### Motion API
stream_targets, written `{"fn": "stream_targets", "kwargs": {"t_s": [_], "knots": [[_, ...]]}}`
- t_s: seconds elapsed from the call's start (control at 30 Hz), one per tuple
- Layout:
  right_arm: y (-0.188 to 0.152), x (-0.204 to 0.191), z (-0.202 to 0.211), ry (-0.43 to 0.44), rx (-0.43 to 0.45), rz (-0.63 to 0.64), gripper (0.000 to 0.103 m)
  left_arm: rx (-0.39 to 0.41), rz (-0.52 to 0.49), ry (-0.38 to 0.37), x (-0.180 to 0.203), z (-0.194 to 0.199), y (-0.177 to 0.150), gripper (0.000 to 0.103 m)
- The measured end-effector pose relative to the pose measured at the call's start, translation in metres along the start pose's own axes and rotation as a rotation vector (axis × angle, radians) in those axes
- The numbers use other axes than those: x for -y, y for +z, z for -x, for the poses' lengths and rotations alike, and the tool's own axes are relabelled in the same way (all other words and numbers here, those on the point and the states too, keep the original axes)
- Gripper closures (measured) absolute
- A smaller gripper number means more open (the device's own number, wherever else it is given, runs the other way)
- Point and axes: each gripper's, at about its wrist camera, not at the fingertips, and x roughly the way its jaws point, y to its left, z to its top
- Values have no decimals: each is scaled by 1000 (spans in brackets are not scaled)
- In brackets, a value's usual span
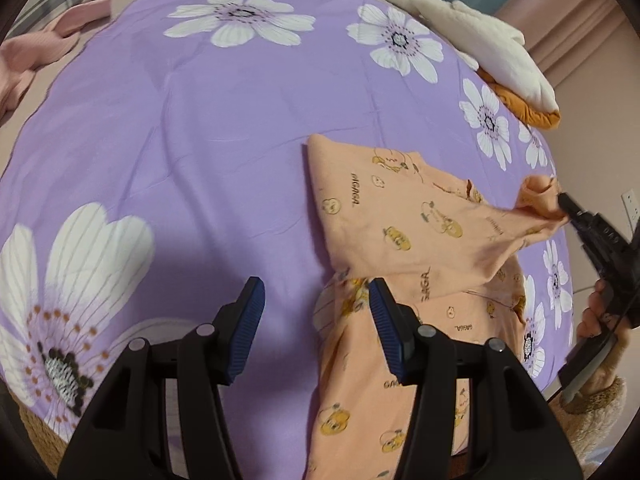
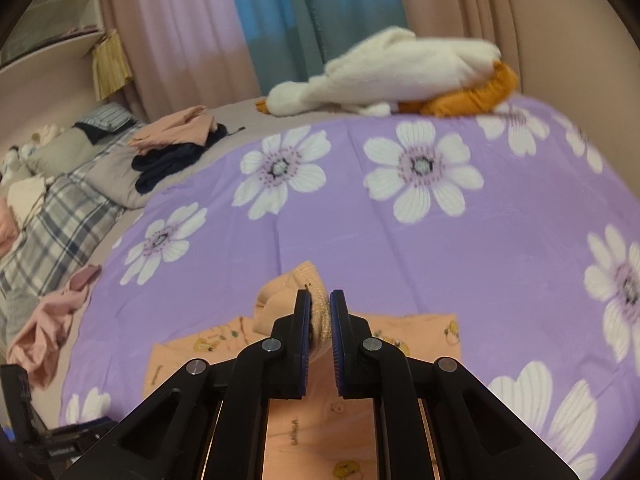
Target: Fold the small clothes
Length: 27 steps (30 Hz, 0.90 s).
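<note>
A small peach garment [image 1: 400, 232] with yellow cartoon prints lies partly folded on the purple flowered bedspread [image 1: 200, 140]. My left gripper [image 1: 316, 298] is open and empty, low over the bedspread at the garment's left edge. My right gripper [image 2: 320, 308] is shut on the garment's ribbed sleeve cuff [image 2: 316, 300] and holds it lifted above the rest of the garment [image 2: 316, 420]. In the left wrist view the right gripper [image 1: 562, 204] pinches that cuff [image 1: 538, 196] at the far right, pulling the sleeve taut.
A white and orange plush goose [image 2: 400, 76] lies at the bed's far edge. Pink clothes [image 2: 44, 328] and a dark and peach pile [image 2: 176, 148] lie at the left on a plaid blanket [image 2: 60, 224]. Curtains [image 2: 280, 20] hang behind.
</note>
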Motion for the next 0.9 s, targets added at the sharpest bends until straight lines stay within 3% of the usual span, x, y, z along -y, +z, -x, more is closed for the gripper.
{"fn": "stream_targets", "kwargs": {"t_s": [0.1,0.17,0.3,0.53,0.9], "knots": [[-16,16,-15,-47,-37,-19,92,-26,-14,-2,6,-15,4,50],[-24,26,-23,-53,-62,-42,92,-39,-26,3,8,-25,5,59],[-36,45,-28,-64,-84,-93,92,-75,-32,22,11,-41,3,64],[-57,73,-27,-150,-126,-154,92,-85,-49,40,9,-48,1,64],[-66,99,-4,-119,-134,-234,92,-77,-52,53,12,-49,-2,64]]}}
